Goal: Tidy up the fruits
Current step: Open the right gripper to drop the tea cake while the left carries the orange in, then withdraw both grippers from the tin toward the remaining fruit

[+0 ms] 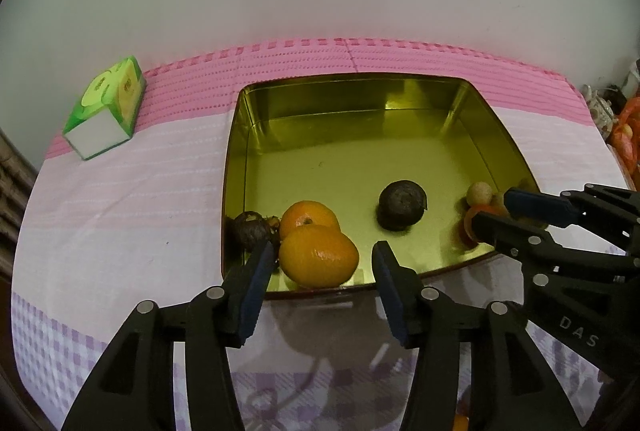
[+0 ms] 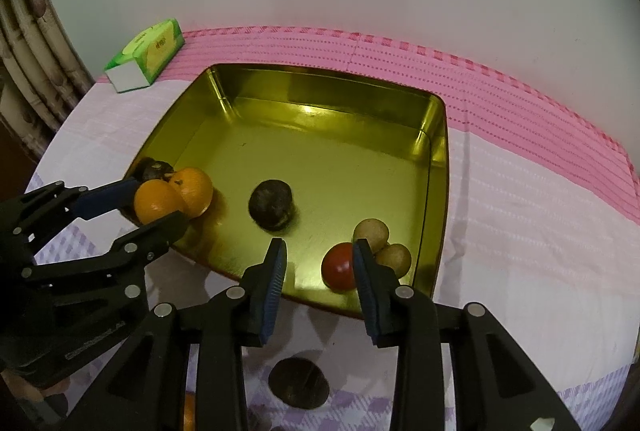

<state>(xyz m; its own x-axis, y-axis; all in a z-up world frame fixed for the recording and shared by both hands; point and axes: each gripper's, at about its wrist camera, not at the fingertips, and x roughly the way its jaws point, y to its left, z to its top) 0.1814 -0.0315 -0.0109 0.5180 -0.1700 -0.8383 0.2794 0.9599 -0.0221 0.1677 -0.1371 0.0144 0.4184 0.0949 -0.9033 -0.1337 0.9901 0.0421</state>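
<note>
A gold tin tray [image 1: 240, 159] [image 2: 438, 167] lies on a pink cloth. My left gripper [image 1: 324, 263] [image 2: 160, 202] stands open around the nearer of two oranges [image 1: 318, 255] [image 2: 154, 205] at the tray's front left, with a gap on the right side. Behind the oranges a dark fruit [image 1: 250, 229] sits in the corner. Another dark round fruit [image 1: 402, 205] [image 2: 272, 205] rests mid-tray. My right gripper [image 2: 318, 245] [image 1: 492, 207] is open around a red fruit [image 2: 338, 267], which lies against its right pad. Two small tan fruits [image 2: 372, 231] sit just behind.
A green tissue box [image 1: 106, 107] [image 2: 146, 55] stands at the cloth's far left. One dark fruit [image 2: 298, 383] lies on the cloth under my right gripper, outside the tray. A white wall runs behind. Clutter [image 1: 624, 135] sits past the right table edge.
</note>
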